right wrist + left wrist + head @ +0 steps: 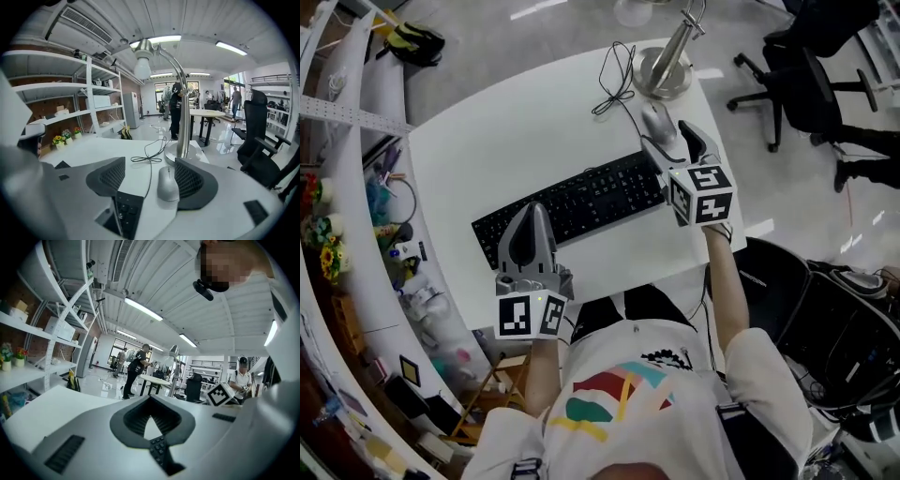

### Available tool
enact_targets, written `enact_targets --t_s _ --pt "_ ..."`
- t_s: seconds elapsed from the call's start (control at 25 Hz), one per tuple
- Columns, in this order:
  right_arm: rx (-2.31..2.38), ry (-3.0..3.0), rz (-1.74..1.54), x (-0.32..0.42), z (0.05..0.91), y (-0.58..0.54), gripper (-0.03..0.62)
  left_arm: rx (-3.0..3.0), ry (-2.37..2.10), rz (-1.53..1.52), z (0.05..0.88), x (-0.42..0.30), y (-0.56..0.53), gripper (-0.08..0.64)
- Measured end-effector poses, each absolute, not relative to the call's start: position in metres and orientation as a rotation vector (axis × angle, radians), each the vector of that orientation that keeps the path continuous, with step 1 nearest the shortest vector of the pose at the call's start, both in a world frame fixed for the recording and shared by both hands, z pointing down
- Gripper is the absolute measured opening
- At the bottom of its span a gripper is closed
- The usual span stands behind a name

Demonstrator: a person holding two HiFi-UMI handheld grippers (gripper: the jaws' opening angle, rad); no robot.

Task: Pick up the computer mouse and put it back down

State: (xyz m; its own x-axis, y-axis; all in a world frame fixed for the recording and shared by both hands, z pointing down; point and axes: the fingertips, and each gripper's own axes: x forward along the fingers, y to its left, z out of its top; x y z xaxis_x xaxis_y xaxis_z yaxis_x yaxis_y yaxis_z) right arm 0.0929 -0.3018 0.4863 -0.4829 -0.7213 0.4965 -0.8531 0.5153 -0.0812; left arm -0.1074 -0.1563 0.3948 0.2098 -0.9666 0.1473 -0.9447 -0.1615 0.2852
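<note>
Head view, computer mouse [658,120]: it is lying flat on the white table [506,150], just beyond the right end of the black keyboard [581,202] and near the lamp base [664,73]. It is a smooth, grey, rounded oval, and its thin dark cable [614,84] is looping away behind it.

Head view, right gripper [670,139]: it is reaching low over the table with its tips coming round the mouse's near end, probably so as to take the narrow body from both sides.

Head view, left gripper [532,211]: it is resting over the keyboard's left part, well apart from the mouse. It appears to be parked out of the way, since one gripper looks enough for this job.

Left gripper view, left gripper [150,399]: its tips are meeting and gripping nothing. Only a sliver of table and some keys are showing through the gap between the dark ribbed pads.

Right gripper view, right gripper [149,168]: its jaws are standing wide apart, and the textured pads [192,180] are facing inward.

Right gripper view, mouse [168,183]: it is sitting on the table between the jaws, right up against the right-hand pad and clear of the left one. The glossy curved shell will likely be slippery, so a centred squeeze seems wise.
</note>
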Motion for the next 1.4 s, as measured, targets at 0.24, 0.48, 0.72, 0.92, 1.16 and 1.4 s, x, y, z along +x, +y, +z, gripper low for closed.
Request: enact_targets --t_s 0.24,0.48,0.72,0.92,1.16,1.4 --pt "1.266 -2.241 0.542 0.103 0.553 -0.345 0.308 2.175 -1.726 -0.049 0.423 -0.107 -0.181 0.043" --pt "1.24 -2.152 0.521 0.109 0.592 -0.363 0.31 2.165 -1.68 -0.079 0.438 -0.106 -0.205 0.043" --pt "1.211 -2.091 0.522 0.109 0.618 -0.364 0.308 2.152 -1.665 -0.07 0.451 -0.107 -0.213 0.043" --pt "1.226 -2.083 0.599 0.11 0.622 -0.366 0.308 2.135 -1.678 -0.062 0.456 -0.115 -0.216 0.043" --pt "1.248 -2.069 0.614 0.113 0.621 -0.367 0.305 2.126 -1.7 -0.057 0.456 -0.119 -0.216 0.043" --pt "1.263 -2.07 0.63 0.114 0.621 -0.367 0.305 2.126 -1.715 -0.052 0.453 -0.118 -0.212 0.043"
